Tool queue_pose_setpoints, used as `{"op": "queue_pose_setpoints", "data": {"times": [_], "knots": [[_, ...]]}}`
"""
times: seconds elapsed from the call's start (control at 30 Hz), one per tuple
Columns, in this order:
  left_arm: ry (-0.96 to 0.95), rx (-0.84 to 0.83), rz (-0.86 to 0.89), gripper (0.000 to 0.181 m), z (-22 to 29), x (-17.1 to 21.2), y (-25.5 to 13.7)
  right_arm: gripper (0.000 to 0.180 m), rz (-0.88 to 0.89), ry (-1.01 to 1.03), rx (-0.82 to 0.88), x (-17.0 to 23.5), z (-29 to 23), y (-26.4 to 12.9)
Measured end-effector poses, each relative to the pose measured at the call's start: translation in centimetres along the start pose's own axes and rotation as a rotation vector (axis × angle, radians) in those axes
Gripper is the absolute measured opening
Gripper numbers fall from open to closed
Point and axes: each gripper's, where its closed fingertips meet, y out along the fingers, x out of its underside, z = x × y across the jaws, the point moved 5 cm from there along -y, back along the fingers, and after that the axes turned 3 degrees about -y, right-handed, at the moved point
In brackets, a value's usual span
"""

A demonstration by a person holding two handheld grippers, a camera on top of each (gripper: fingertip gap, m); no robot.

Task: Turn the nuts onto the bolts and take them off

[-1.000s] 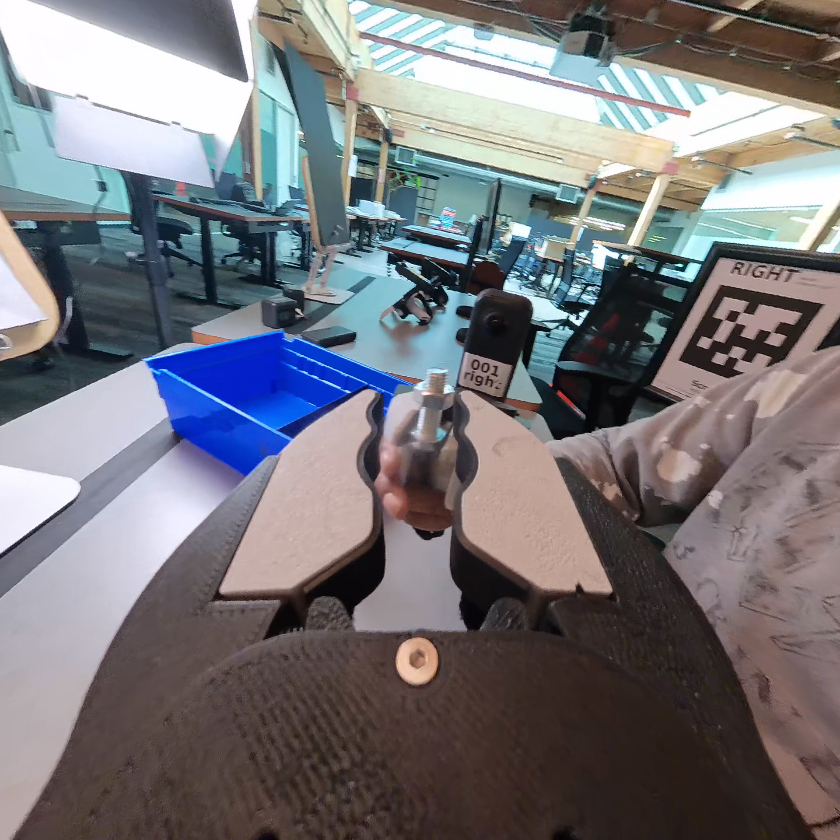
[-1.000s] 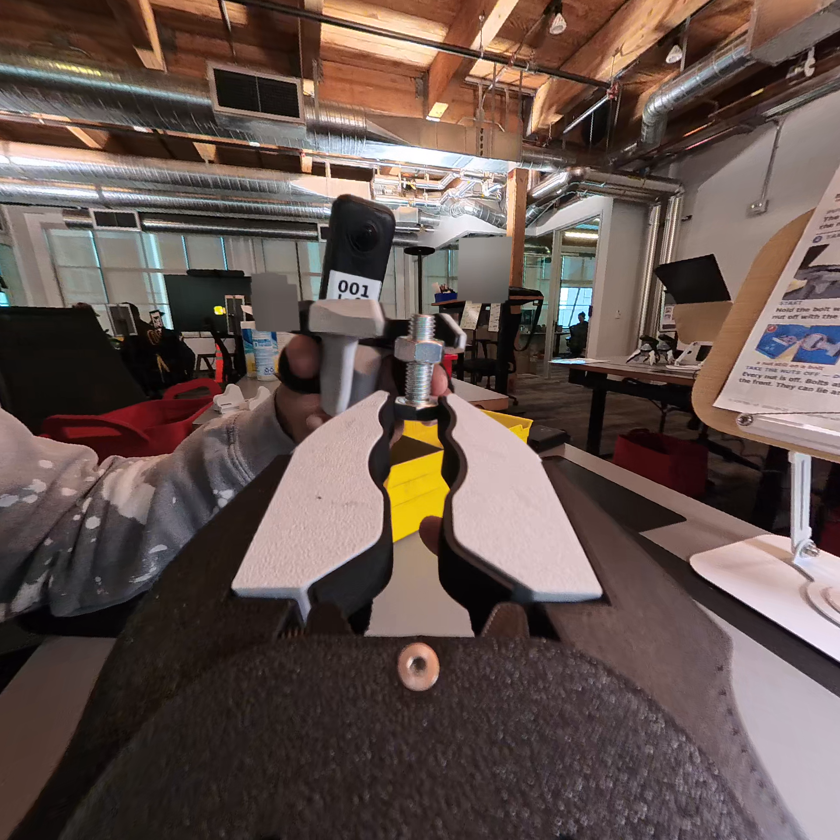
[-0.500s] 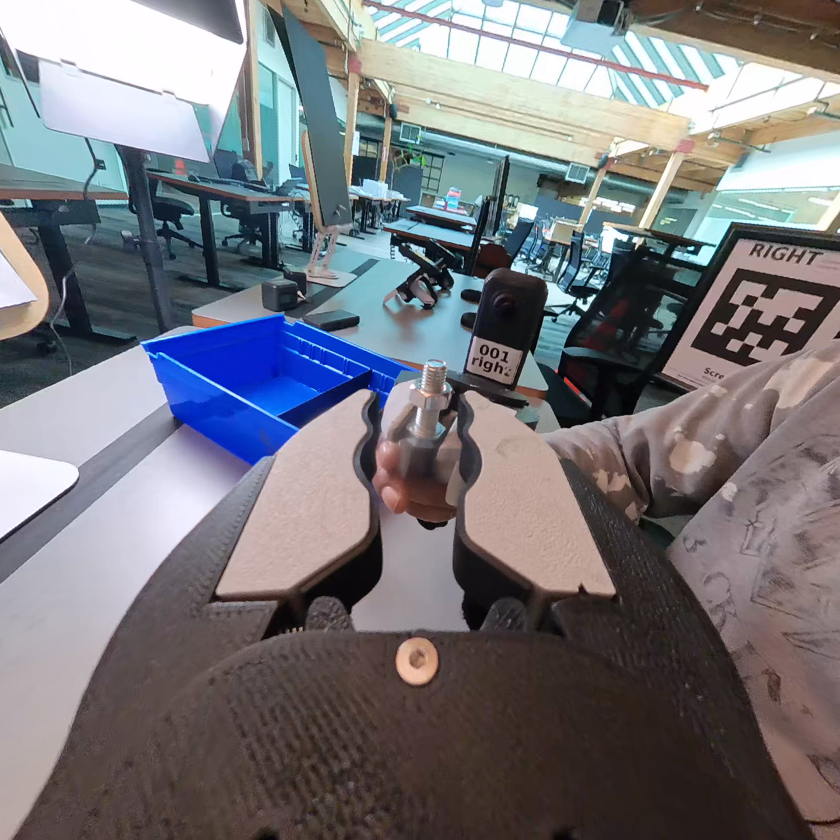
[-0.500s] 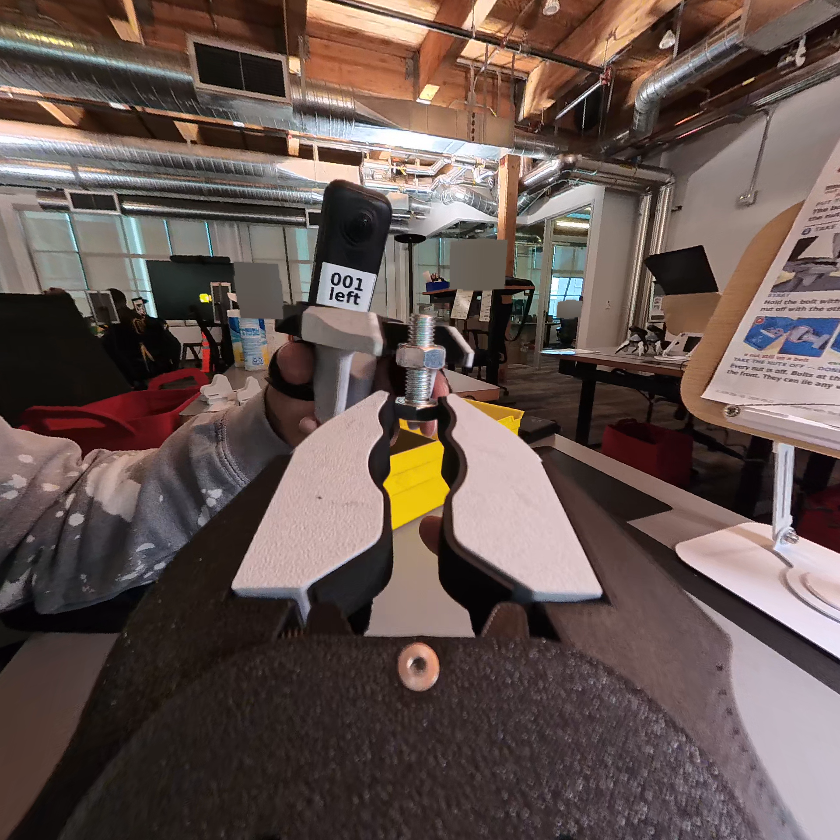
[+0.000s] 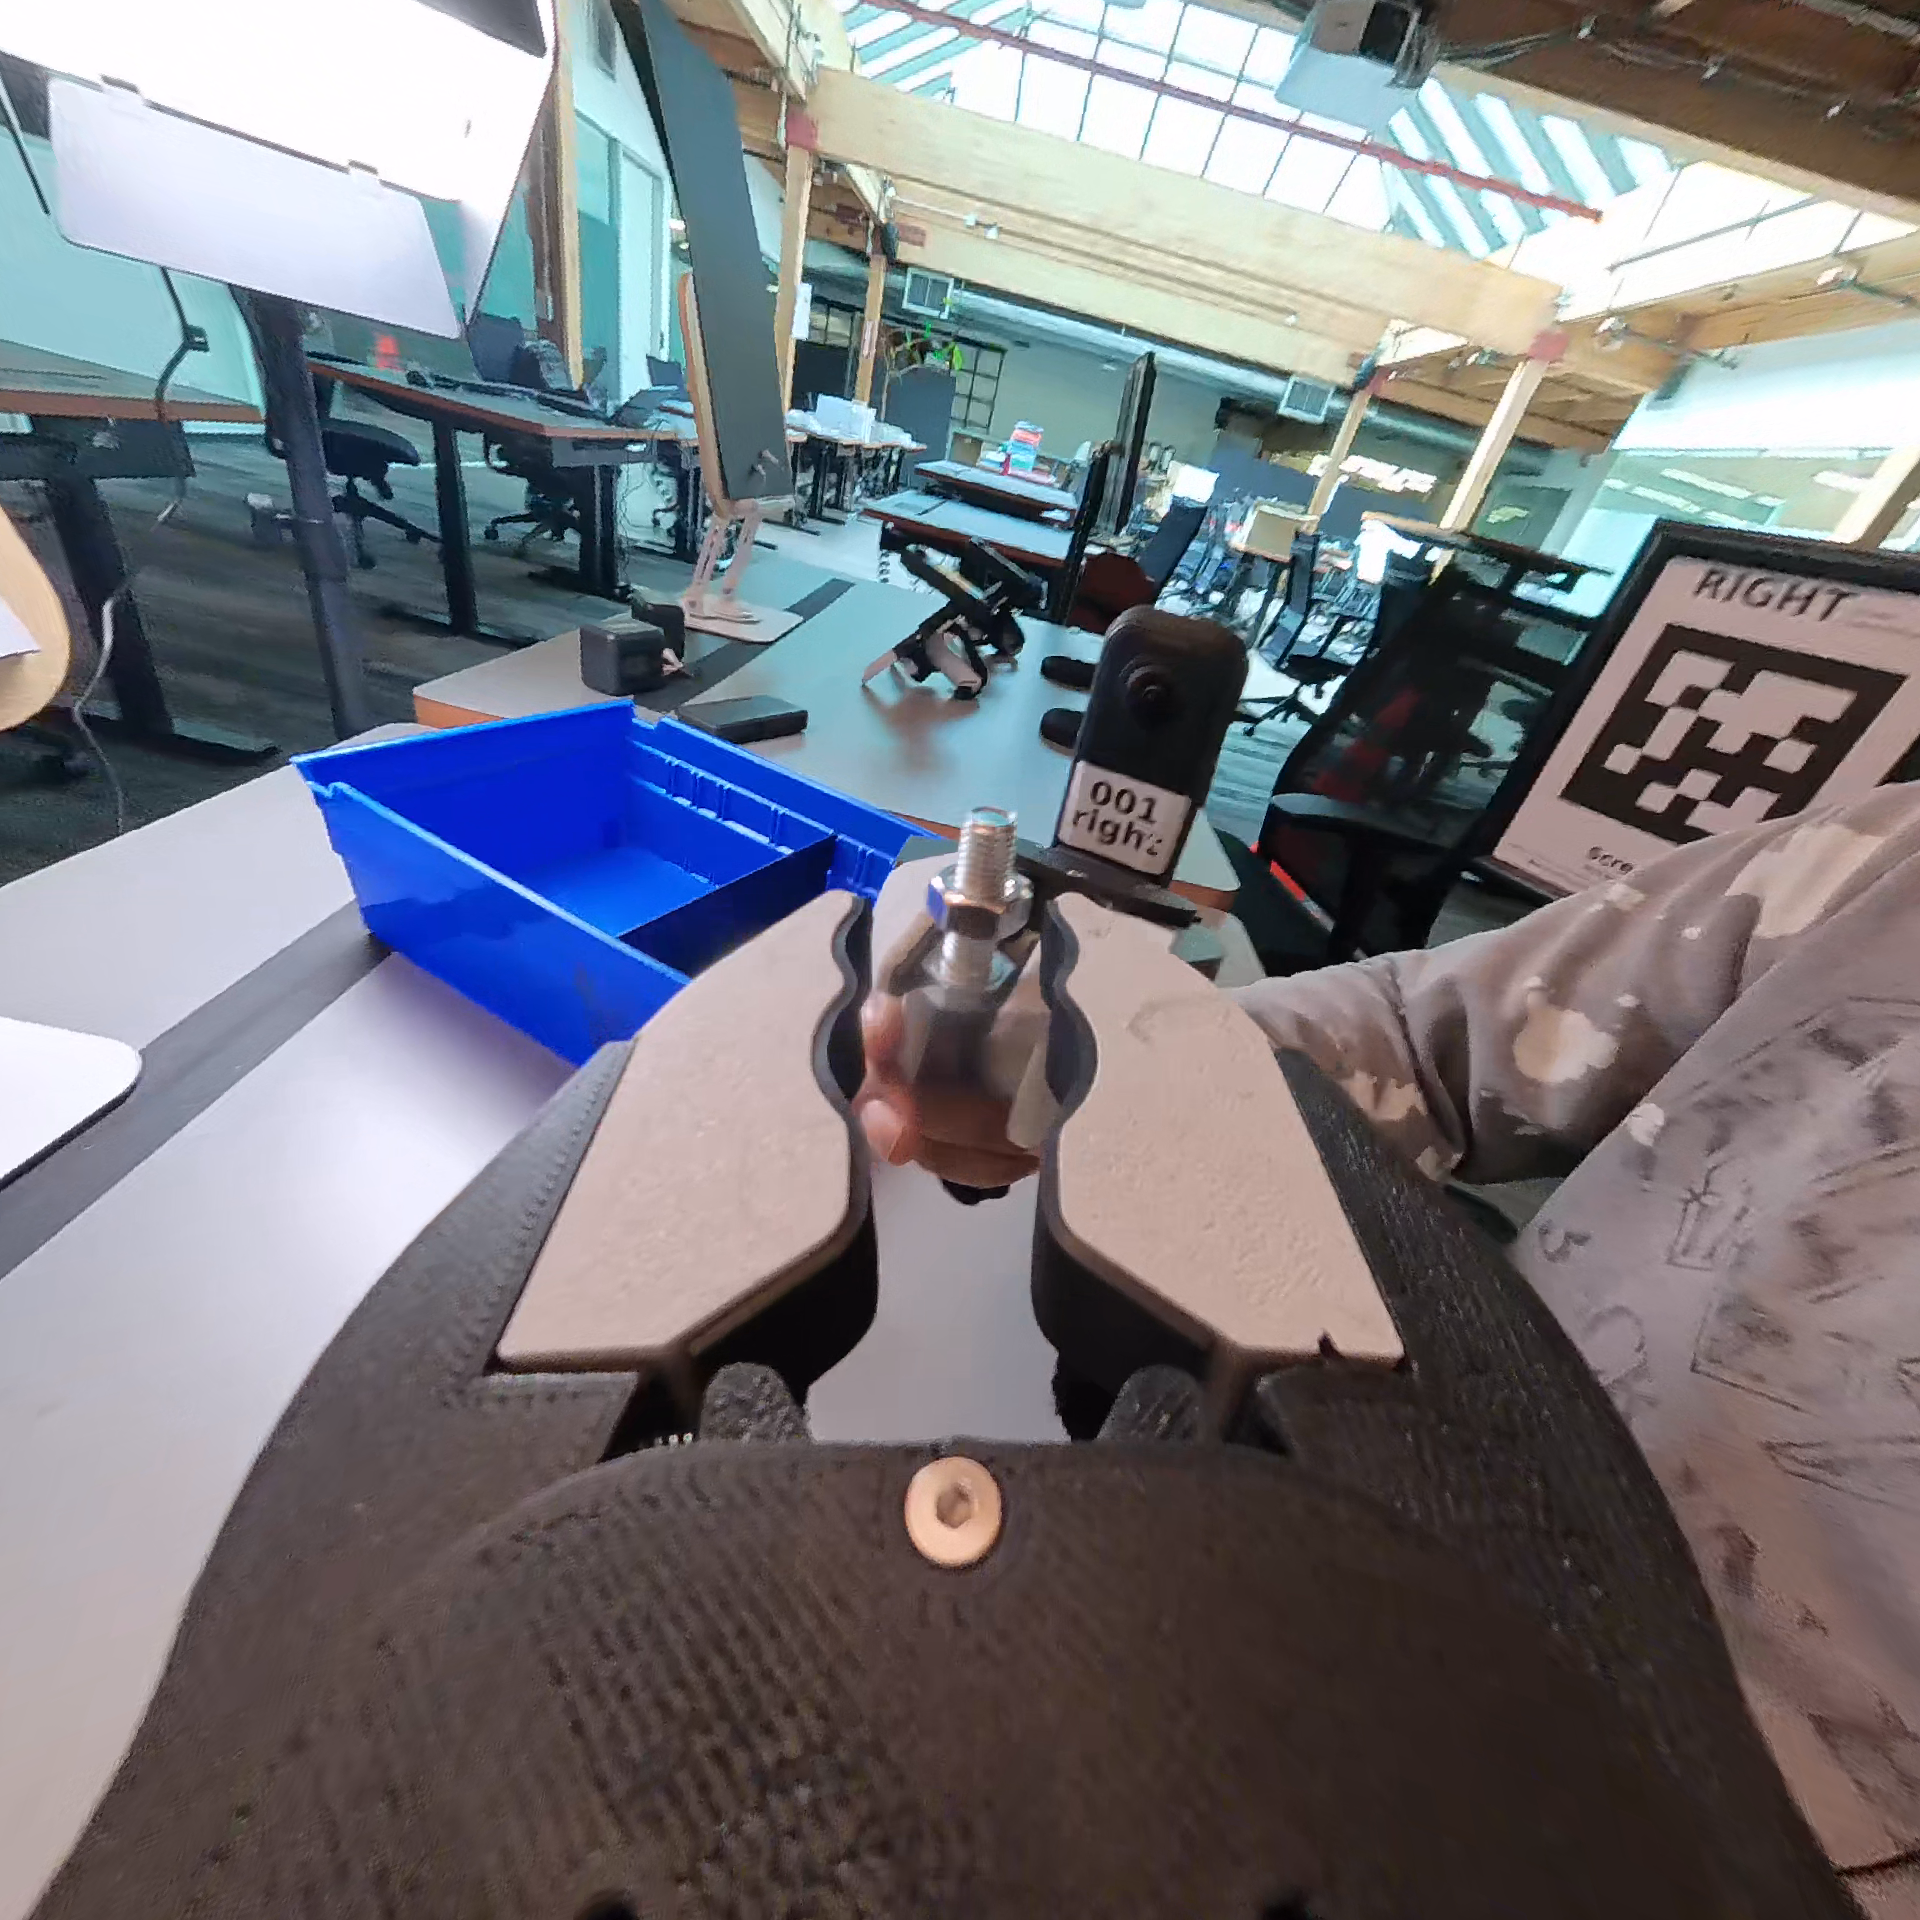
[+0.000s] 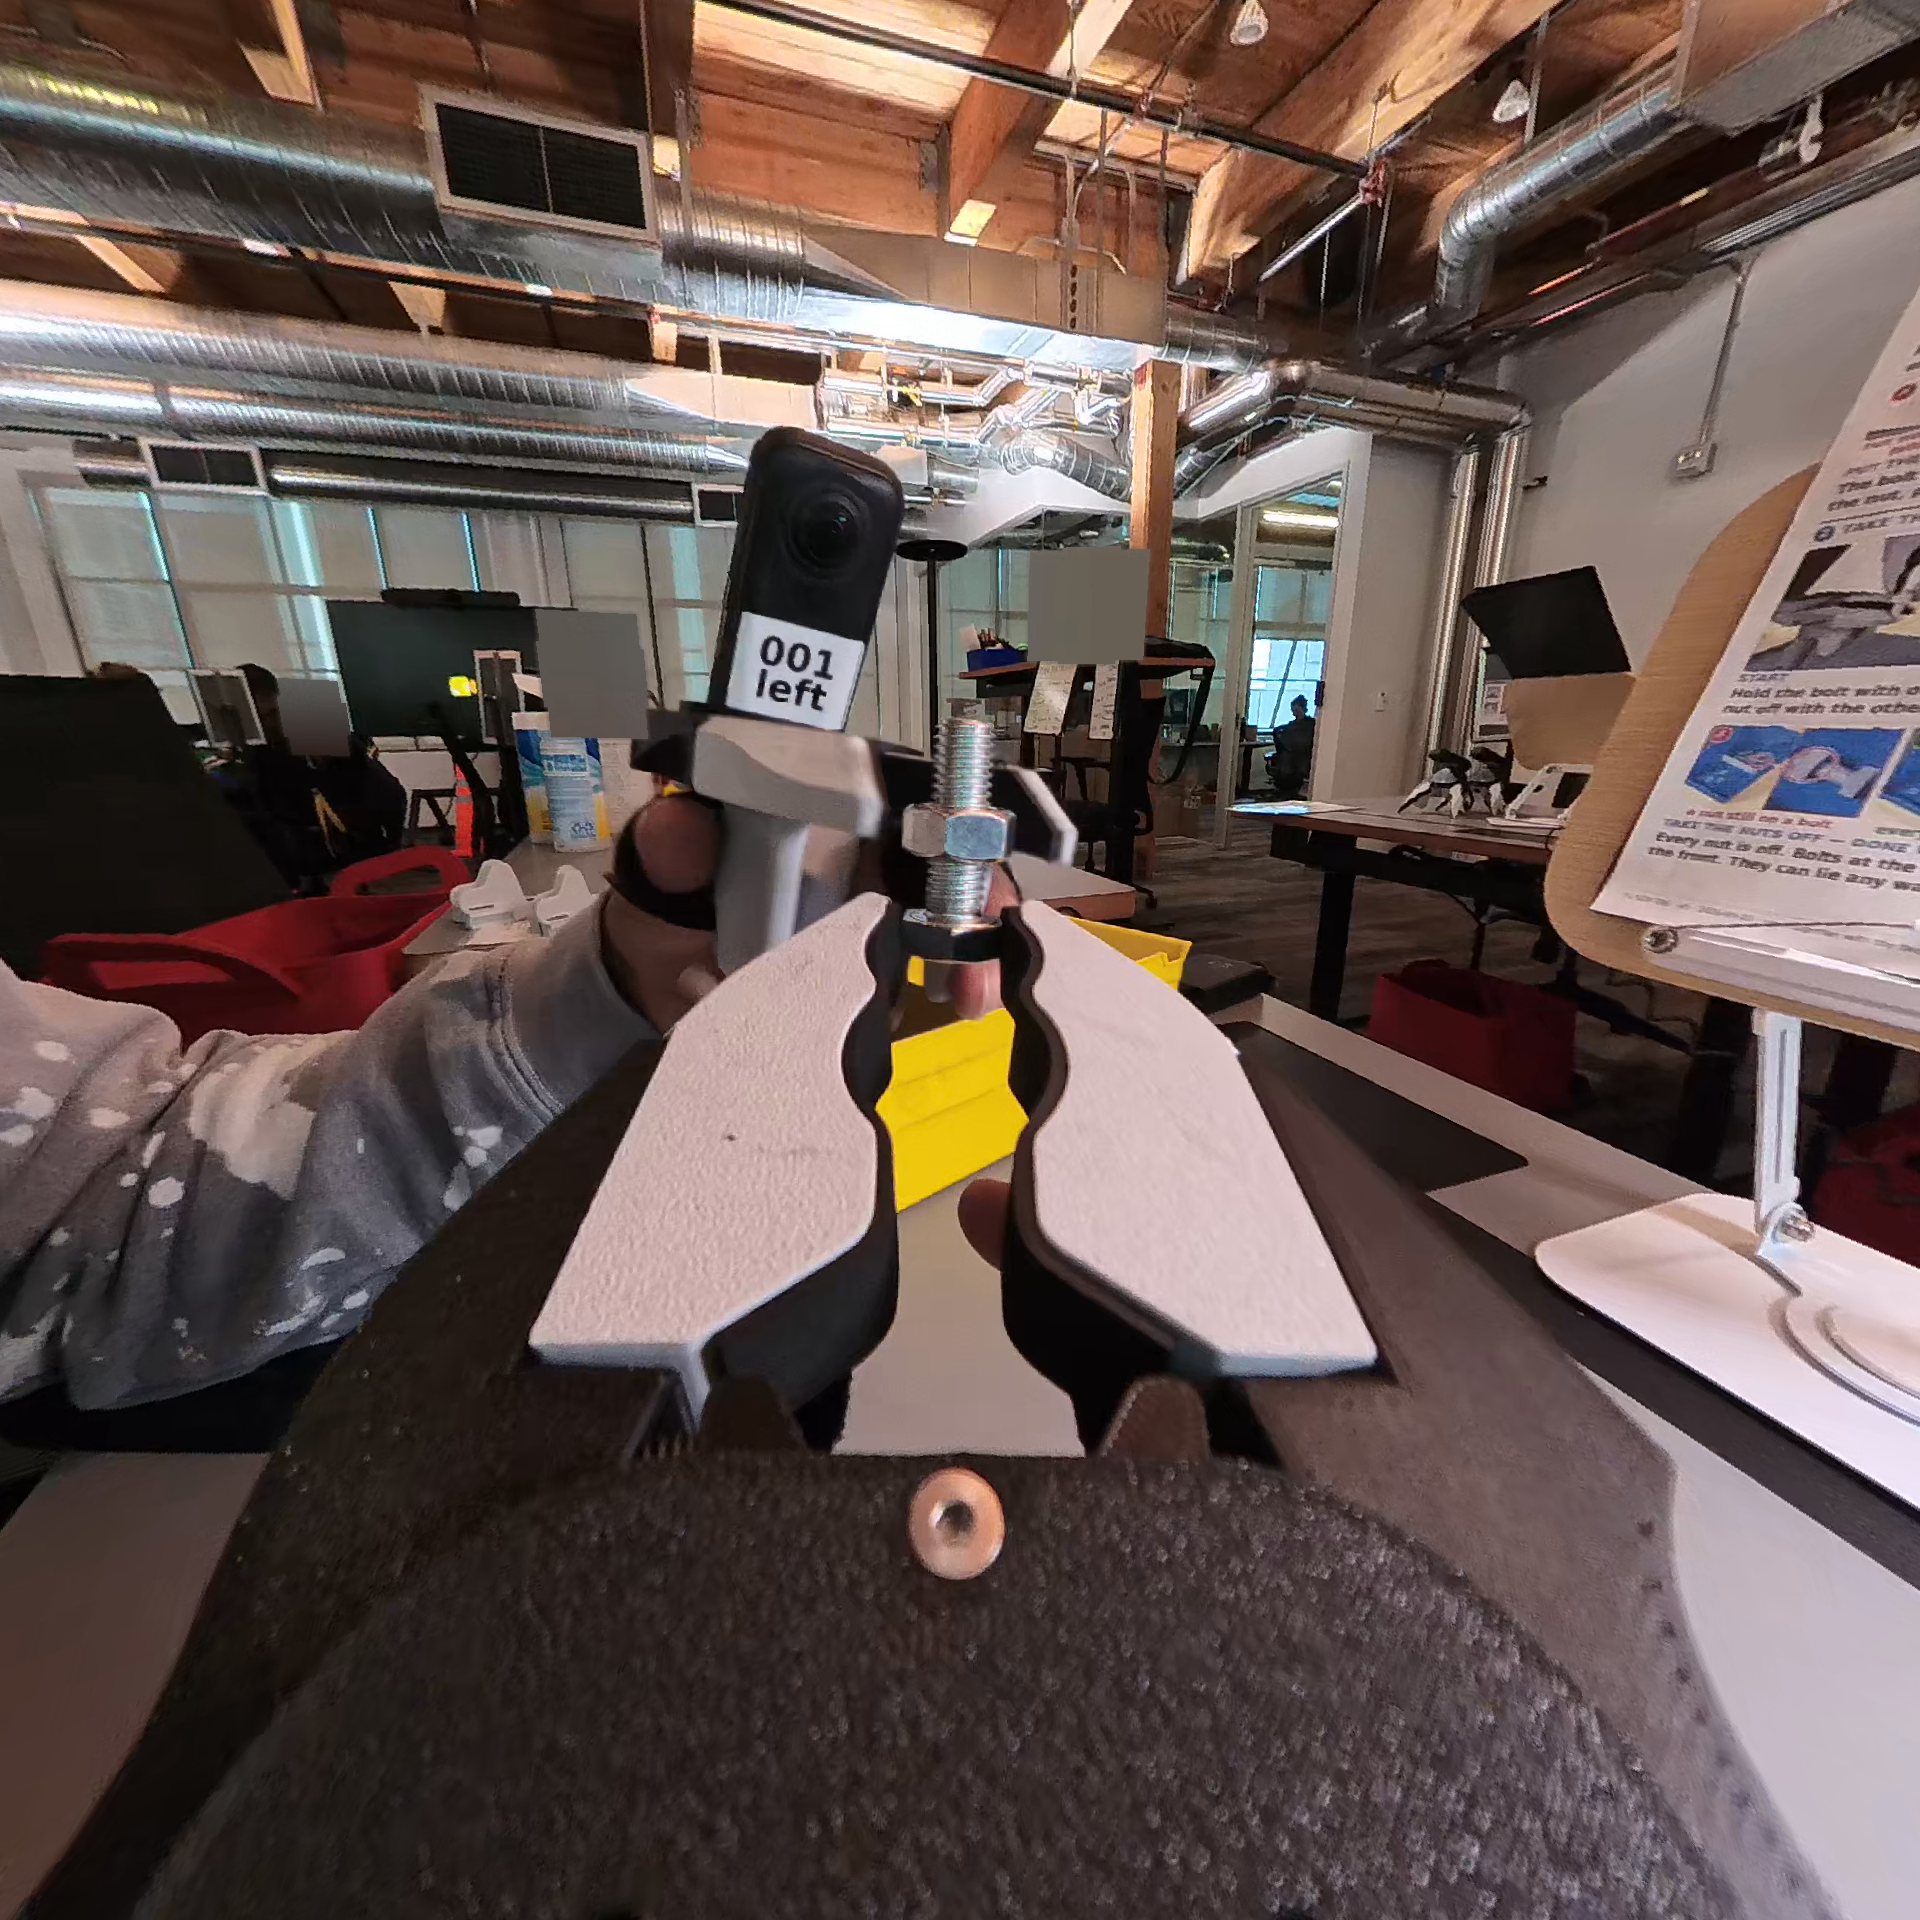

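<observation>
Gripping bolt (image 6: 962,831), head hidden, nut (image 6: 958,834) midway

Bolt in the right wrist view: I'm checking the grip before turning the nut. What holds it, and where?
The right hand-held gripper pinches the bolt at its lower end, below the nut; the threaded top stands free.

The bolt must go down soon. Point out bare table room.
Widest: grey table in front of the blue bin, on the near side of the dark stripe. Narrower: the strip between the yellow bin and the white stand base. Crowded: around the bolt.
</observation>
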Motion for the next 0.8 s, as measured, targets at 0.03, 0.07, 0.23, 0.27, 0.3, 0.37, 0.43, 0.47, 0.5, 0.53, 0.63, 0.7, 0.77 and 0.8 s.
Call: {"op": "queue_pose_setpoints", "data": {"times": [0.03,0.07,0.23,0.27,0.3,0.37,0.43,0.47,0.5,0.53,0.63,0.7,0.77,0.8], "knots": [[0.011,-0.019,-0.009,0.032,-0.2,0.2,0.1,0.018,0.001,0.0,-0.001,-0.1,-0.1,0.0],[0.006,-0.022,-0.002,0.031,-0.4,0.1,0.0,0.018,0.001,0.001,0.006,-0.1,0.0,-0.1],[0.003,-0.169,0.0,0.015,-2.5,0.0,-1.3,0.018,0.019,-0.006,-0.003,-0.5,0.2,-0.4],[-0.007,-0.142,0.015,0.017,-2.2,-0.2,-1.3,0.018,0.012,-0.007,0.002,-0.4,0.3,-0.3],[-0.004,-0.117,0.018,0.019,-1.9,-0.3,-1.2,0.018,0.008,-0.003,0.006,-0.3,0.3,-0.3],[0.006,-0.07,0.007,0.026,-1.1,-0.1,-0.8,0.018,0.001,0.002,0.015,-0.1,0.4,-0.2],[-0.008,-0.014,0.005,0.031,-0.3,-0.1,-0.3,0.018,-0.009,-0.001,0.019,0.0,0.4,-0.2],[-0.011,-0.009,0.003,0.031,-0.1,0.0,0.0,0.018,-0.009,-0.003,0.017,0.0,0.3,-0.1],[-0.004,-0.029,-0.003,0.03,-0.2,0.1,0.1,0.018,-0.005,-0.004,0.012,0.0,0.2,-0.1],[0.006,-0.041,0.001,0.031,-0.3,0.0,0.1,0.018,-0.005,-0.003,0.017,-0.1,0.2,-0.1],[0.008,-0.182,-0.002,0.011,-1.9,-0.2,-0.8,0.018,0.033,0.014,0.001,-0.5,0.4,-0.5],[0.032,-0.208,-0.023,0.016,-2.1,-0.2,-1.2,0.018,0.025,-0.004,0.011,-0.6,0.4,-0.5],[0.016,-0.152,-0.003,0.021,-1.5,-0.5,-1.1,0.018,0.02,-0.003,0.014,-0.5,0.4,-0.4],[0.013,-0.122,-0.004,0.024,-1.1,-0.5,-0.9,0.018,0.015,0.0,0.016,-0.3,0.4,-0.4]]}}
